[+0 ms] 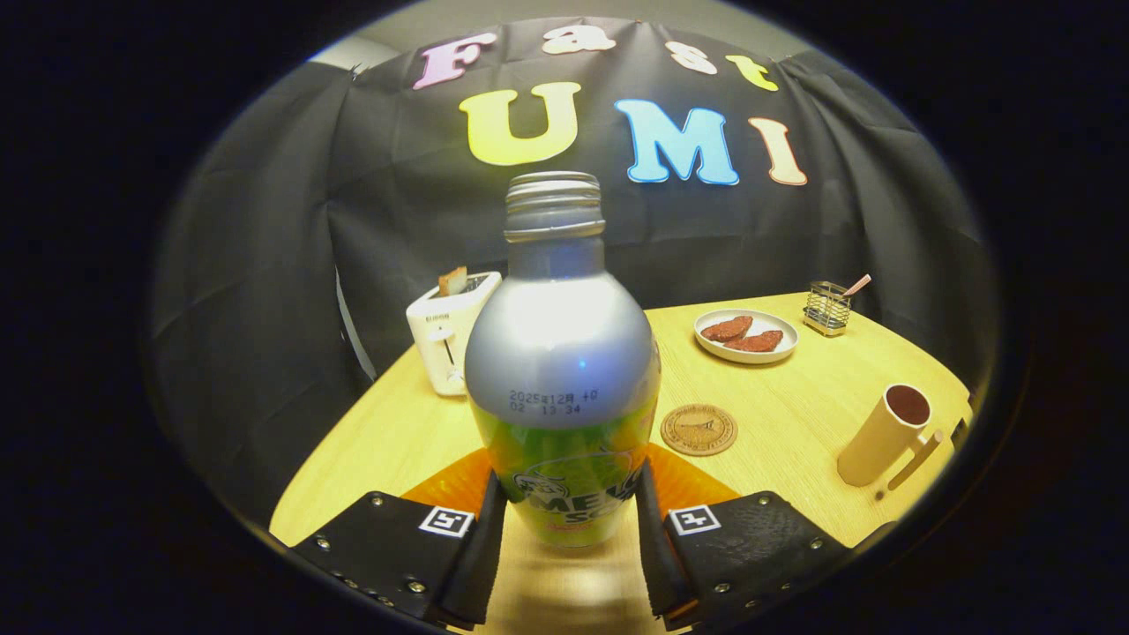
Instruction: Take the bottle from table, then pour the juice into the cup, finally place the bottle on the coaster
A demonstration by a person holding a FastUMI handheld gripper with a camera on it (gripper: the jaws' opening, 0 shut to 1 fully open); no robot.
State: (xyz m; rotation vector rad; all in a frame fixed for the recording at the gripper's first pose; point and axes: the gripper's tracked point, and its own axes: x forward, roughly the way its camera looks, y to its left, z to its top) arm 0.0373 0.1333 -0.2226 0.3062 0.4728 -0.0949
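Silver-shouldered, the capless bottle (pixel 562 370) stands upright above the wooden table (pixel 794 423), clamped at its green lower body between both fingers of the gripper (pixel 569 520), with the coaster (pixel 699 429) just beyond it and the cup (pixel 885 434) farther off past that coaster.

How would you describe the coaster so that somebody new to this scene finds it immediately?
Start at the yellow wooden table. The claw holds the bottle between its fingers; just beyond and beside the bottle lies the coaster. It is the only flat, round, brown disc, lying nearer than the plate and the cup.
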